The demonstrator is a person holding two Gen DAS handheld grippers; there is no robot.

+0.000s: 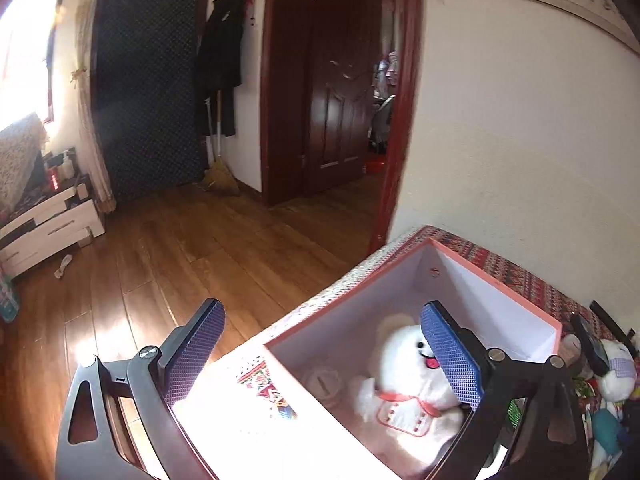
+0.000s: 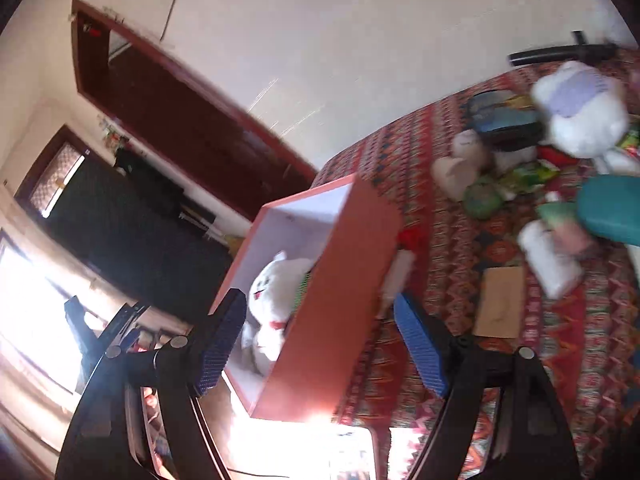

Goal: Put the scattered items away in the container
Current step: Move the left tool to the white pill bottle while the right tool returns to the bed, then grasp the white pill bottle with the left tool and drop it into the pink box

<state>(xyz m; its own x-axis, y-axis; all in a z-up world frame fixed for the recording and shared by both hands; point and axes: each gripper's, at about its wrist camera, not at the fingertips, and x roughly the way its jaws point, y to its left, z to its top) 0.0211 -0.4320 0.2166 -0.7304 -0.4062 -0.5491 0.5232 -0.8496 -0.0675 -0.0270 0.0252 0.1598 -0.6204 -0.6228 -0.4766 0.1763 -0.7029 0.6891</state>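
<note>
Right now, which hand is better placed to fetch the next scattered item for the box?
Probably the right. The right gripper is open and empty, looking over the scattered items on the patterned cloth. The left gripper, also open, hangs over the box.

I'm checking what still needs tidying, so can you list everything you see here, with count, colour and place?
box: one, pink outside, white inside, on the patterned cloth.
plush bear: one, white with a pink bib, inside the box.
plush toy: one, white with a lilac patch, far end of the cloth.
cardboard piece: one, brown, flat on the cloth beside the box.
teal item: one, right edge; blurred.
other small items: several, mixed colours, scattered near the plush toy; too blurred to name.
patterned cloth: one, red.
broom: one, straw, by the doorway.
left gripper: open, over the box.
right gripper: open, empty.
</note>
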